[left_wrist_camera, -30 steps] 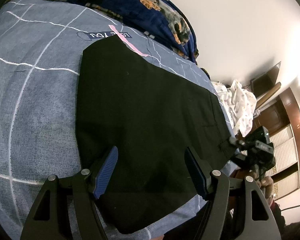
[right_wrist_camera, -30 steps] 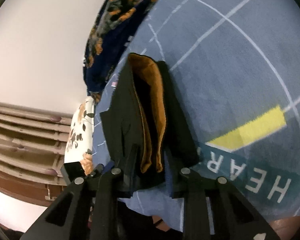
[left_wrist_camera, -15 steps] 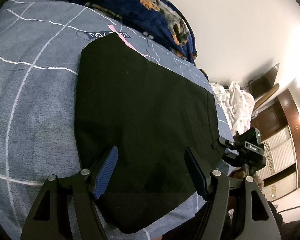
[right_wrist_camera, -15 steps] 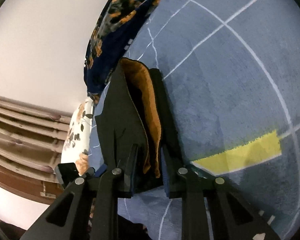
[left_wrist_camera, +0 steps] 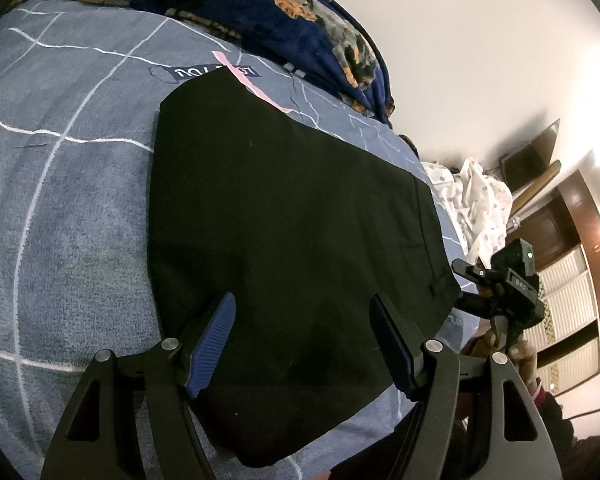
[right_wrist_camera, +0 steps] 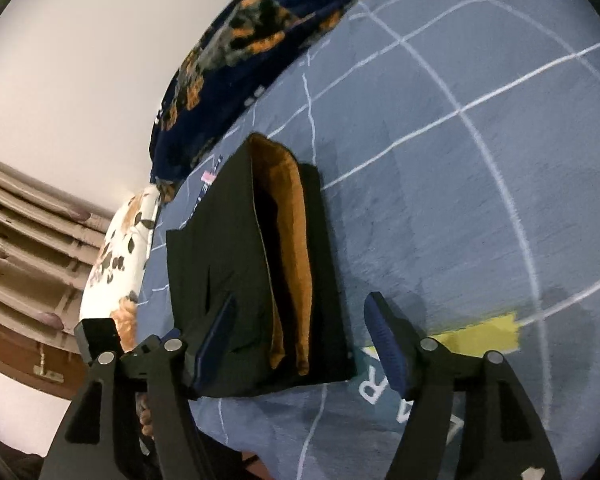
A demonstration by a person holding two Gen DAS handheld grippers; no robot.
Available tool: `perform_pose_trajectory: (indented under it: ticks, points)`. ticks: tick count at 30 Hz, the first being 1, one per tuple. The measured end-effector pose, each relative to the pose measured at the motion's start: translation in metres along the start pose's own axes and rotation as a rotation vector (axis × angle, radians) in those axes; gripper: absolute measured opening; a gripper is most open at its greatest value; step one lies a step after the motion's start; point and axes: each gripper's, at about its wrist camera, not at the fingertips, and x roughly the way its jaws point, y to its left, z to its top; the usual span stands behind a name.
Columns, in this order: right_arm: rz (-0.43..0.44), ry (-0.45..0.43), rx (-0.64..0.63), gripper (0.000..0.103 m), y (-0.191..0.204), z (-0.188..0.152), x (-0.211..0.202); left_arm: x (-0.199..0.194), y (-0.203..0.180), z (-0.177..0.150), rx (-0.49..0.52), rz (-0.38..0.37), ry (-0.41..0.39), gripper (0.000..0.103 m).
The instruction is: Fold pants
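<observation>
Dim, warm indoor light, glare at the right edge, heavy fisheye bending, slight blur

1. From the left wrist camera we look forward and downward between the left gripper (left_wrist_camera: 304,344) fingers, close above the black pants (left_wrist_camera: 292,240) on the blue bedspread (left_wrist_camera: 68,200).
2. From the right wrist camera we look forward and downward between the right gripper (right_wrist_camera: 300,340) fingers, close to the pants' (right_wrist_camera: 236,280) waistband end.
3. We share the pants, the bedspread (right_wrist_camera: 440,180) and the dark floral blanket (left_wrist_camera: 284,12) beyond both claws (right_wrist_camera: 228,60).
4. In the left view we see the right gripper (left_wrist_camera: 496,292) off to the right of the left claw.
</observation>
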Motion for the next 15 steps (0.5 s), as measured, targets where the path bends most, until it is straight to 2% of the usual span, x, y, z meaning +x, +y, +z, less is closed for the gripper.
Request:
perform_pose_trajectory:
  ticks: [5, 13, 14, 15]
  points:
    - [0.026, 0.042, 0.004, 0.064, -0.001, 0.005, 0.012, -0.001, 0.003, 0.001, -0.023, -0.016, 0.003, 0.07]
    - [0.155, 0.161, -0.082, 0.063, 0.012, 0.015, 0.036, -0.001, 0.0, -0.001, 0.0, -0.003, 0.003, 0.07]
    - [0.146, 0.17, -0.094, 0.06, 0.01, 0.017, 0.037, -0.001, 0.0, -0.001, 0.001, -0.002, 0.003, 0.071]
    - [0.112, 0.18, -0.11, 0.048, 0.006, 0.021, 0.039, -0.001, 0.0, -0.001, 0.0, -0.004, 0.003, 0.071]
